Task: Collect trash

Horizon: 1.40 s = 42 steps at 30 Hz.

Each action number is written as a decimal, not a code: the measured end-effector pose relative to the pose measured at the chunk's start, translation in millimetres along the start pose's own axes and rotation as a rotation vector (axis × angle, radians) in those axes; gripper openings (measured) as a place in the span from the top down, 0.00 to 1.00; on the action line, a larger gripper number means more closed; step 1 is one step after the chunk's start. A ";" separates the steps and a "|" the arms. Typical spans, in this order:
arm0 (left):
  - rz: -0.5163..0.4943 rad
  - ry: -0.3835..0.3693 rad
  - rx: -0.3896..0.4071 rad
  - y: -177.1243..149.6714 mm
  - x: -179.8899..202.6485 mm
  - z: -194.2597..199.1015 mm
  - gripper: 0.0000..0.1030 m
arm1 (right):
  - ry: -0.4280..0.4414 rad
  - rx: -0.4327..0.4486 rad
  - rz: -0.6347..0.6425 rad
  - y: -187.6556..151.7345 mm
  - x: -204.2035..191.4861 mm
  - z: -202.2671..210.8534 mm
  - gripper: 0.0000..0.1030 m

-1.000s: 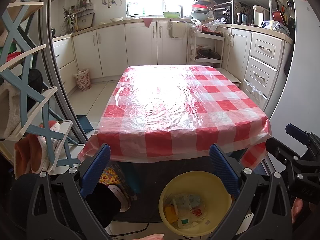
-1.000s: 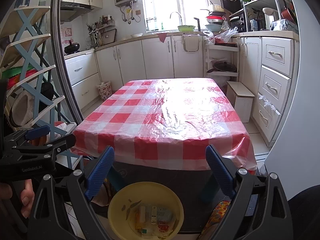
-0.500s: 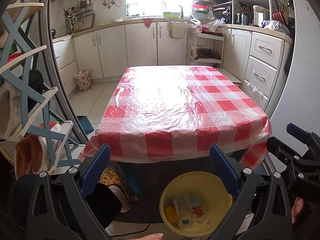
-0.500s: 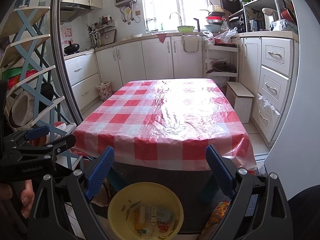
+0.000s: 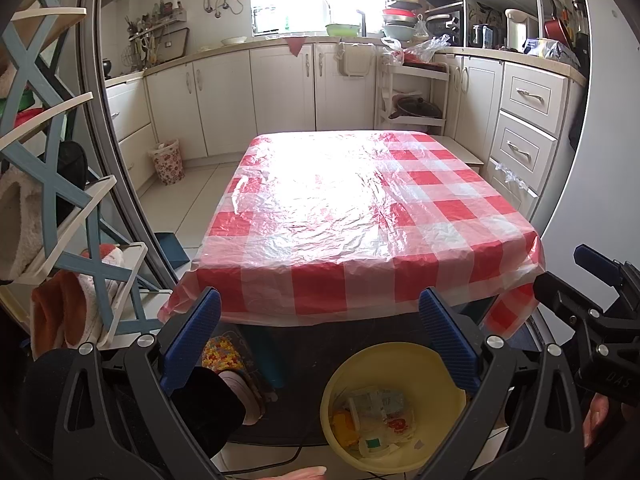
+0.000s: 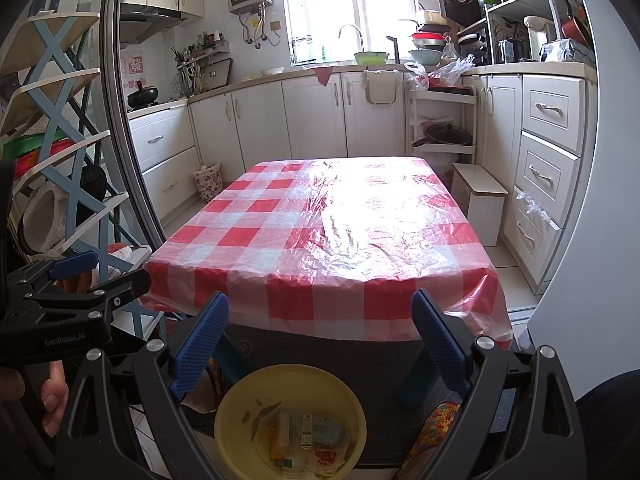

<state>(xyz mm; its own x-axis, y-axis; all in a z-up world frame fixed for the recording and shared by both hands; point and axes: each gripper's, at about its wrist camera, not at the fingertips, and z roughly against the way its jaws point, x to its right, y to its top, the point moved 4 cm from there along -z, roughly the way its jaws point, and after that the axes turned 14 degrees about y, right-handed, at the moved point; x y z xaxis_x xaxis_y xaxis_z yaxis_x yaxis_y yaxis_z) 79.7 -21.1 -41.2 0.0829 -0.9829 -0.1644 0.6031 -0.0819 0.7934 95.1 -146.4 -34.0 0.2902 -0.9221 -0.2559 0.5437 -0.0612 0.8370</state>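
Two grippers, one yellow basin of trash, one table

Left gripper (image 5: pixel 320 320) and right gripper (image 6: pixel 320 322) both gape empty above the single yellow basin (image 6: pixel 240 400) on the floor, its wrappers (image 6: pixel 308 436) inside, just before the checkered table (image 6: pixel 320 240).

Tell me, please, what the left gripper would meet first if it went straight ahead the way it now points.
Probably the hanging front edge of the checked tablecloth, which lies between the open left gripper fingers, ahead of them. The yellow basin of wrappers sits lower, under that line. Depth is hard to judge in this fisheye view.
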 end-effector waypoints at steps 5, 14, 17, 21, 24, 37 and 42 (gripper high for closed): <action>-0.003 0.002 -0.001 -0.1 -0.6 -0.5 0.08 | -0.001 0.000 -0.001 -0.1 -0.1 0.4 0.14; -0.007 0.003 -0.002 0.0 -2.5 -1.6 0.08 | -0.001 -0.001 0.000 0.0 0.3 0.5 0.14; -0.010 0.003 -0.002 0.7 -6.3 -2.8 0.08 | -0.001 -0.001 0.000 0.2 0.9 0.9 0.14; -0.009 0.004 -0.002 0.8 -6.2 -2.8 0.08 | -0.001 -0.001 0.000 0.0 -0.1 0.4 0.14; -0.011 0.003 -0.003 0.5 -5.3 -2.8 0.08 | -0.001 -0.001 0.000 -0.1 -0.1 0.4 0.14; -0.017 0.005 -0.001 0.5 -6.1 -3.8 0.08 | -0.001 -0.001 0.000 0.1 -0.4 0.3 0.14; -0.016 0.005 -0.002 0.5 -5.4 -3.6 0.08 | -0.001 -0.001 0.000 0.3 0.4 0.6 0.14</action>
<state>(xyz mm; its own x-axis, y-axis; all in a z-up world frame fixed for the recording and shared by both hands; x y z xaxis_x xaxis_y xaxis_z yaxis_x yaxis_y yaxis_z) 82.4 -15.3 -42.0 0.0770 -0.9806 -0.1803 0.6057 -0.0977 0.7897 94.9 -147.0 -33.5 0.2892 -0.9226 -0.2554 0.5446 -0.0609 0.8365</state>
